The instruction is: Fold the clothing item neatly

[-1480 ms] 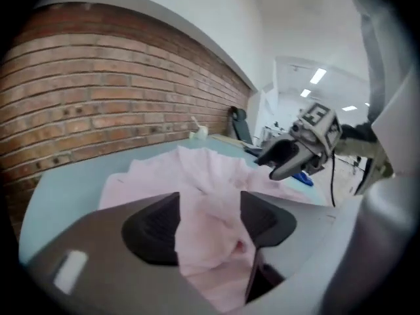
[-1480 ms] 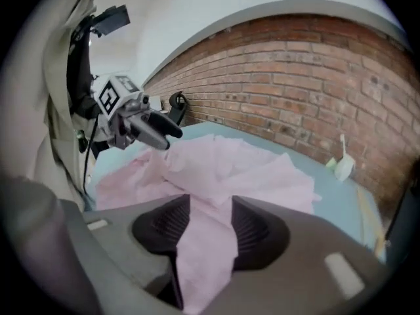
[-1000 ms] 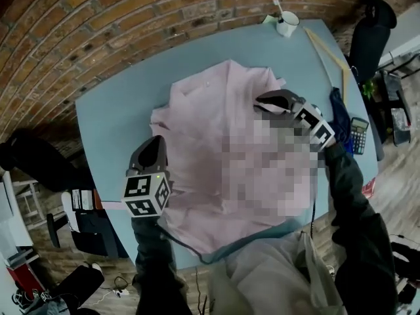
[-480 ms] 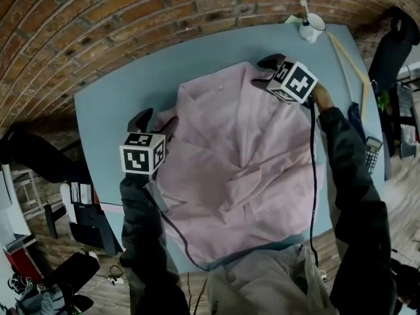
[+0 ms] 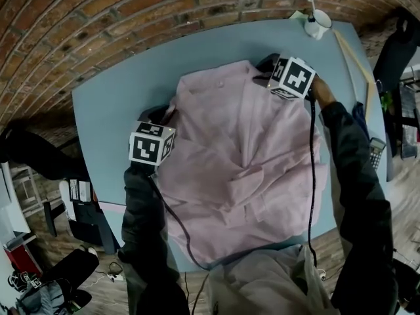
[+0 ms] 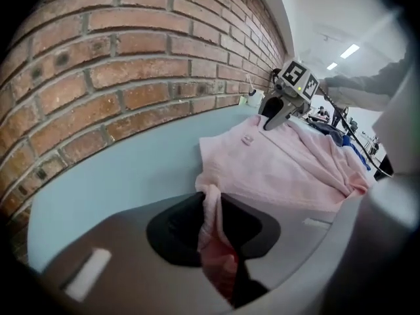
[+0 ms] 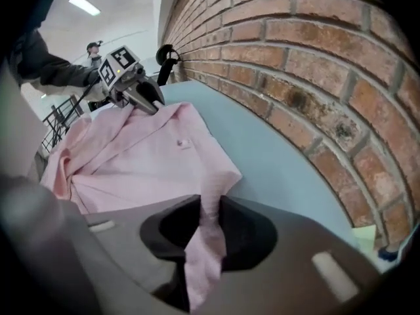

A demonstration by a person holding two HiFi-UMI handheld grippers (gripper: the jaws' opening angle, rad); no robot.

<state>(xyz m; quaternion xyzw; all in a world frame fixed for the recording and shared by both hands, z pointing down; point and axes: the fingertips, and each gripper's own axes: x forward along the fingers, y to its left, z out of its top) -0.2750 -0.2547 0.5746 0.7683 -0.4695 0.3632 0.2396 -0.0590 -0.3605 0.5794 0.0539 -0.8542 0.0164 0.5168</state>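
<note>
One shirt (image 5: 243, 156) lies spread between my two tongs on the blue table (image 5: 118, 90). The left tong (image 5: 159, 114) and right tong (image 5: 266, 63) have just closed, each pinching its edge. One mug (image 5: 318, 23) sits beyond the right tong; brick wall (image 5: 98, 18) ahead.

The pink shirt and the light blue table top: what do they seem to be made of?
The pink shirt looks like thin woven cloth, perhaps cotton, matte: it creases softly and drapes in folds. The light blue table top looks like smooth painted or laminated board, with a dull even sheen.
</note>
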